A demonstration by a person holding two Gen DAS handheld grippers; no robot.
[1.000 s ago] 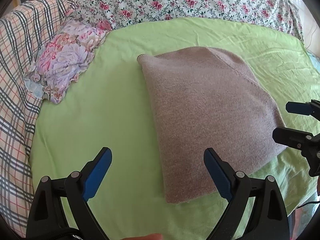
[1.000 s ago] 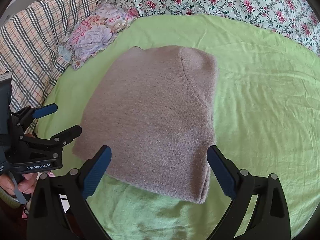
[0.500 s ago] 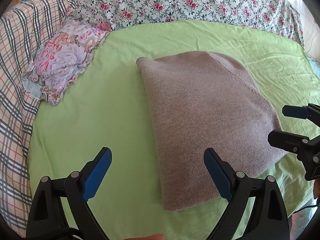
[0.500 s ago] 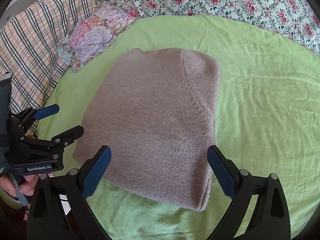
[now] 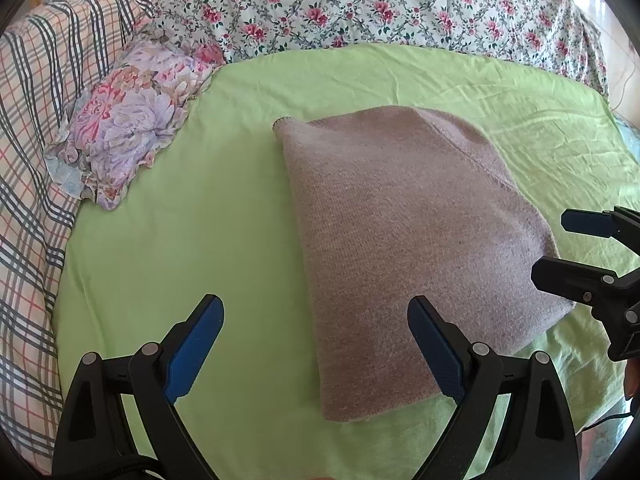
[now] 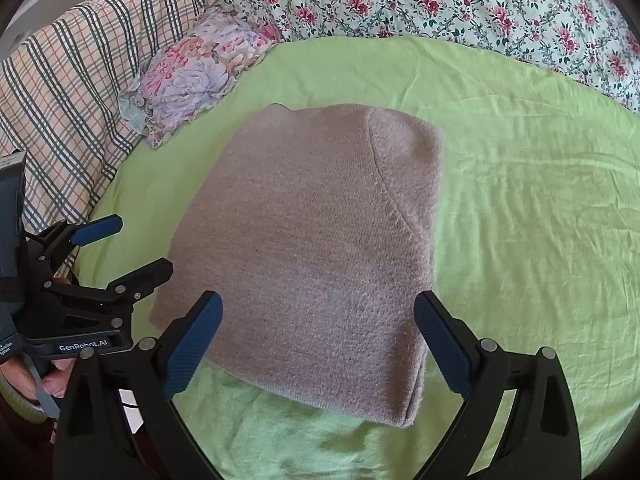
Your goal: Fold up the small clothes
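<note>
One readable label: "GenRobot.AI" in white on the black body of the left gripper (image 6: 124,246), seen from the right wrist view. Smaller white print sits on the grey housing just left of it, too small to read.

Task item: a mauve-grey knit garment (image 5: 404,248), folded into a compact, roughly rectangular stack. Fine ribbed knit, slightly fuzzy surface. A curved seam runs across the top layer from the far edge toward the right edge (image 6: 394,196). Far-left corner shows a small stitched edge sticking up. Near edge is a rounded fold, several layers thick at the near-right corner. Edges fairly tidy, no loose sleeves visible.

Location: it lies flat on the light green sheet (image 5: 168,248), about mid-sheet. Sheet is creased, mostly to the right of the garment. A small floral ruffled pillow (image 5: 132,120) lies well apart at the far left, against a plaid blanket (image 5: 36,128). A rose-print cover (image 5: 360,4) runs along the far side.

Tools: both released, jaws spread wide, blue pads empty. Left gripper hovers over the garment's near-left corner, its right pad above the knit and left pad above bare sheet. Right gripper (image 6: 318,320) hovers over the near edge, straddling most of the garment's width. Contact with the fabric: none visible. A hand (image 6: 24,380) grips the left tool's handle.
</note>
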